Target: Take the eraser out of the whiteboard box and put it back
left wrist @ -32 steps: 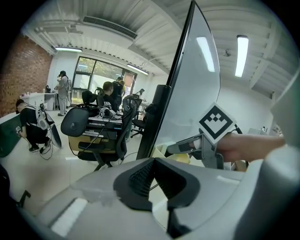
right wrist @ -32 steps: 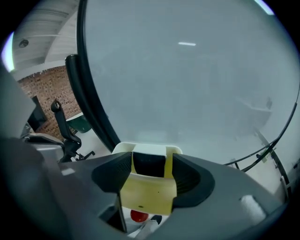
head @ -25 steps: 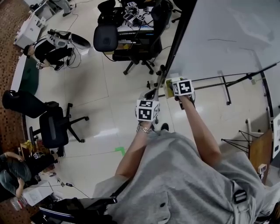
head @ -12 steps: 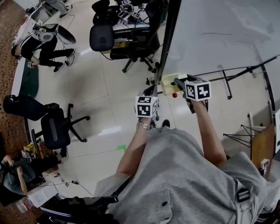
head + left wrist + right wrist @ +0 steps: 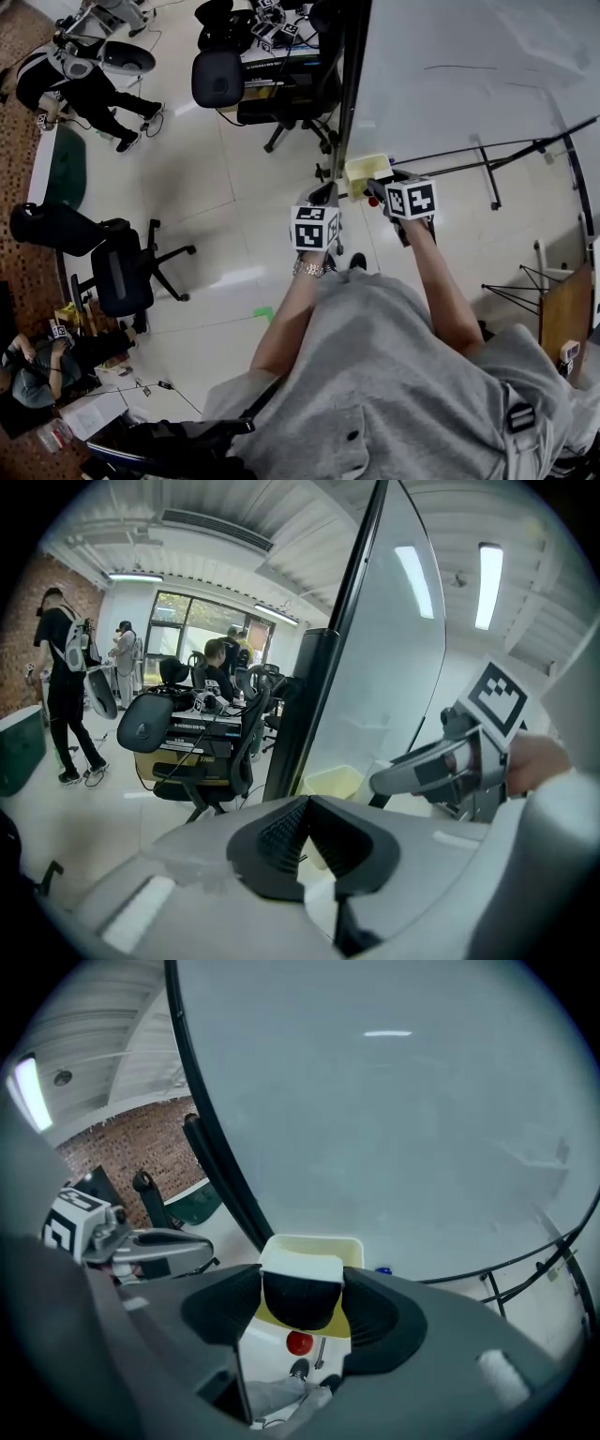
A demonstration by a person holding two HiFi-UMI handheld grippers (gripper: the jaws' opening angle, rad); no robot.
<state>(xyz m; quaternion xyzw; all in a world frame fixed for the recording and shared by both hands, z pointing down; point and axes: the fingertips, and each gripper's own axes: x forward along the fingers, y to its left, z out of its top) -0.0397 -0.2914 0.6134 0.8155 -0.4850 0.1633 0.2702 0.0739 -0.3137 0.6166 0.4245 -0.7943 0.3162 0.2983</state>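
Observation:
In the right gripper view the eraser [image 5: 300,1299], white on top with dark felt underneath, sits between the jaws of my right gripper [image 5: 302,1277], which is shut on it. Right behind it is the pale yellow whiteboard box [image 5: 314,1240], fixed at the bottom edge of the whiteboard [image 5: 394,1119]. From the head view the box [image 5: 364,171] lies just ahead of the right gripper [image 5: 377,189]. My left gripper [image 5: 328,194] hangs beside it at the board's dark edge post, jaws shut on nothing [image 5: 307,803]. The box [image 5: 333,782] shows past them.
A small red object [image 5: 299,1342] lies below the box. Black stand bars [image 5: 487,155] run under the whiteboard. Office chairs [image 5: 127,267] and a cluttered desk [image 5: 272,56] stand on the tiled floor to the left, with people [image 5: 80,80] farther off.
My right gripper has risen a little and shifted right with the eraser in it. The yellow box now shows in front of it. The left gripper has hardly moved.

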